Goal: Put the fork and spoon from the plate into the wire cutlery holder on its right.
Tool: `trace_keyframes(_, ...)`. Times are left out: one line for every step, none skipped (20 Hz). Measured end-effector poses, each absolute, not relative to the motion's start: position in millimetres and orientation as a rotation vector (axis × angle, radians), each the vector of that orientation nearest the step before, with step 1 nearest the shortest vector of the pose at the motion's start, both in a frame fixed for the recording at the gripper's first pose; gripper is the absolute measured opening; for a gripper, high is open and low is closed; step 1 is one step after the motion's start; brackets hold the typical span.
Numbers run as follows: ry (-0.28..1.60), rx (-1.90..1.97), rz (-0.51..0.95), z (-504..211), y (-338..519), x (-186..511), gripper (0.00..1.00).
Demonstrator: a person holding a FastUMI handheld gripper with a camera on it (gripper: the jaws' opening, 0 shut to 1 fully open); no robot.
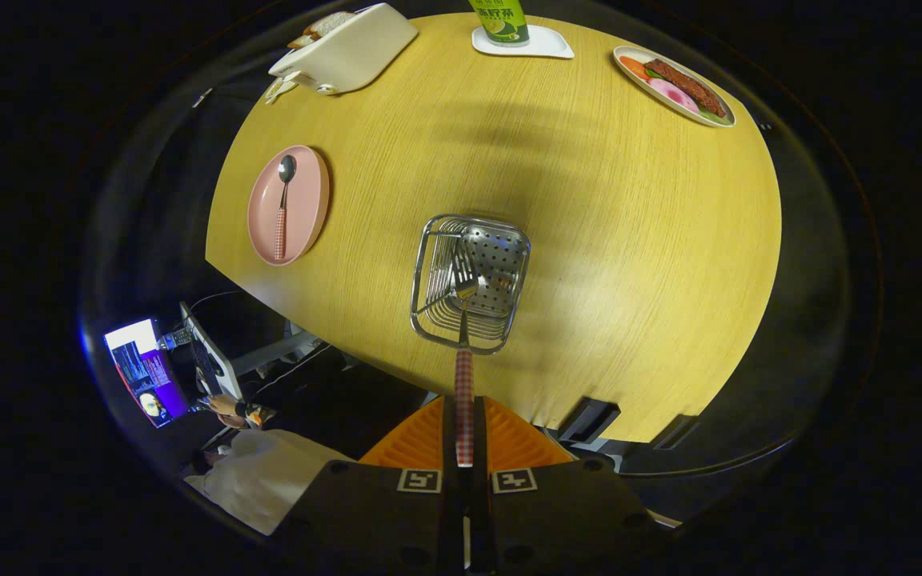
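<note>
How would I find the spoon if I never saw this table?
Start at the round wooden table and look left of the wire cutlery holder for the pink plate. The spoon lies alone on it, with a checked handle matching the fork, which the gripper fingers pinch above the holder.

Round wooden table [589, 240] under warm light, dark booth surroundings, lit monitor [145, 380] (beside the table's edge), white cloth [257, 480] nearby

The fork [463, 352] handle's lower end is hidden between the gripper [464, 432] fingers; the green carton [499, 20] and the toaster [345, 48] are cut off at the top.
</note>
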State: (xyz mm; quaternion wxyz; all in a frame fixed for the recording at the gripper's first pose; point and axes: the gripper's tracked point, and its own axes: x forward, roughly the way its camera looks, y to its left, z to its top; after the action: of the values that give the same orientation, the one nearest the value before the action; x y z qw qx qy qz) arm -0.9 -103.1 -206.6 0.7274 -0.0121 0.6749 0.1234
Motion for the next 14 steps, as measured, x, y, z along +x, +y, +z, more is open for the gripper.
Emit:
trace_keyframes(1.496,-0.022,0.271,-206,-103,1,0.08)
trace_keyframes(1.496,-0.019,0.267,-207,-101,6,0.08)
trace_keyframes(1.498,-0.017,0.262,-209,-101,8,0.1)
trace_keyframes(1.503,-0.012,0.254,-209,-101,11,0.12)
trace_keyframes(1.505,-0.003,0.244,-210,-101,13,0.12)
trace_keyframes(1.498,0.001,0.232,-210,-103,17,0.15)
trace_keyframes(1.478,0.005,0.228,-208,-102,21,0.16)
trace_keyframes(1.453,0.005,0.229,-205,-102,25,0.25)
trace_keyframes(1.428,0.012,0.232,-202,-100,28,0.31)
trace_keyframes(1.397,0.027,0.233,-197,-97,33,0.46)
trace_keyframes(1.365,0.044,0.236,-192,-93,37,0.58)
trace_keyframes(1.332,0.061,0.238,-186,-89,39,0.71)
trace_keyframes(1.297,0.074,0.238,-181,-86,41,0.78)
trace_keyframes(1.253,0.079,0.239,-174,-82,43,0.84)
